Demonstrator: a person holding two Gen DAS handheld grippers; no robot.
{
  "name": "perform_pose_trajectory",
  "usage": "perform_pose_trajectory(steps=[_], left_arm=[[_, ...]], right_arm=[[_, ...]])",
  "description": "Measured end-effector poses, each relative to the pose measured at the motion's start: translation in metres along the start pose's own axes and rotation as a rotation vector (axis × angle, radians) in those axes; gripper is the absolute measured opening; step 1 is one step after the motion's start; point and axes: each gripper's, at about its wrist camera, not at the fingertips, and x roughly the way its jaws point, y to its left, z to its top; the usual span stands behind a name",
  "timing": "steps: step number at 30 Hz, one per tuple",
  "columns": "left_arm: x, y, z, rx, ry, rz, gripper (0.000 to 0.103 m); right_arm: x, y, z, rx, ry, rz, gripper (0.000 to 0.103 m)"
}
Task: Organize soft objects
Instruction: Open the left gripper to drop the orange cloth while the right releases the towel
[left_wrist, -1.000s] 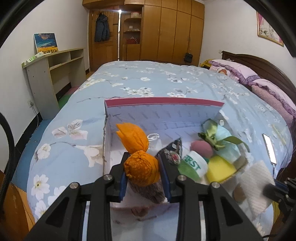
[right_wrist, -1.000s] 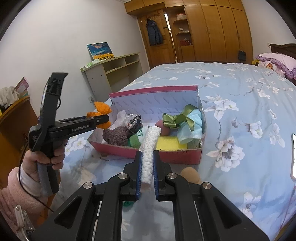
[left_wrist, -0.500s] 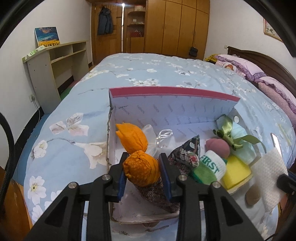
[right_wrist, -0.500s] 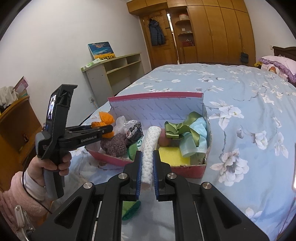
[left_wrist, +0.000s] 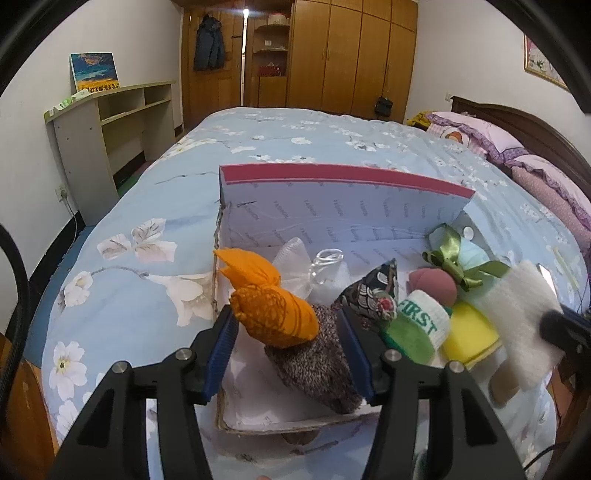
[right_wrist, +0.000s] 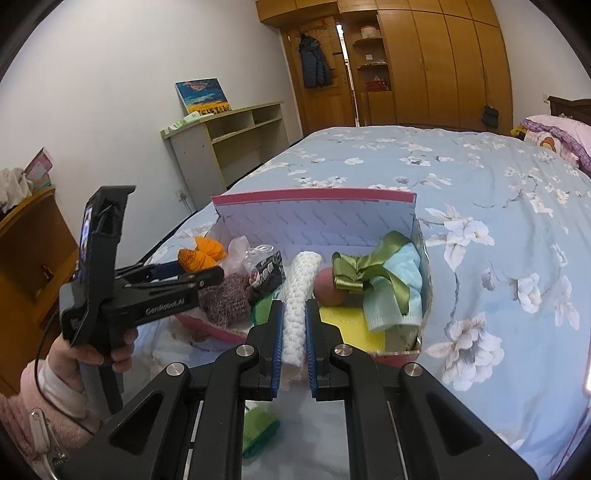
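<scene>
So the open pink-edged box (left_wrist: 343, 206) is being kept on the blue flowered bed (left_wrist: 155, 206), and it's being filled up with soft stuff. The left tool (left_wrist: 288, 336) is being held low over the near left corner of the box, and its jaws are being opened right now: the orange knotted cloth (left_wrist: 273, 314) is sitting between the blue pads, but a gap is showing on both sides, so it isn't being squeezed. That orange piece is being propped on a brown knitted item (left_wrist: 317, 365) lying on the box floor. Next to it, a dark patterned pouch (left_wrist: 376, 291), a green and white sock printed "FIRST" (left_wrist: 421, 325), a yellow sponge (left_wrist: 469, 336), a pinkish ball (left_wrist: 432, 284) and a green ribbon bow (right_wrist: 365, 273) on a pale blue cloth (right_wrist: 395, 291) are being crowded toward the right side. A clear plastic bit and some white mesh are being tucked at the back wall. The right tool (right_wrist: 294, 328) is being kept clamped on a white knitted roll (right_wrist: 299, 288), which is being held upright above the near edge of the box, around the middle. In the right wrist view, the left tool is being gripped by a hand (right_wrist: 96, 354) in a pink fuzzy sleeve.
</scene>
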Motion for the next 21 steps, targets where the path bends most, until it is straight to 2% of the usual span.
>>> perform_pose_trajectory(steps=[10,21], left_arm=[[-0.006,0.008,-0.005,-0.048,-0.008,-0.027,0.060],[-0.012,0.014,-0.009,-0.087,-0.015,-0.048,0.060]], right_arm=[[0.022,0.000,0.023,-0.010,-0.026,-0.013,0.012],[0.066,-0.011,0.039,0.021,0.010,-0.025,0.012]])
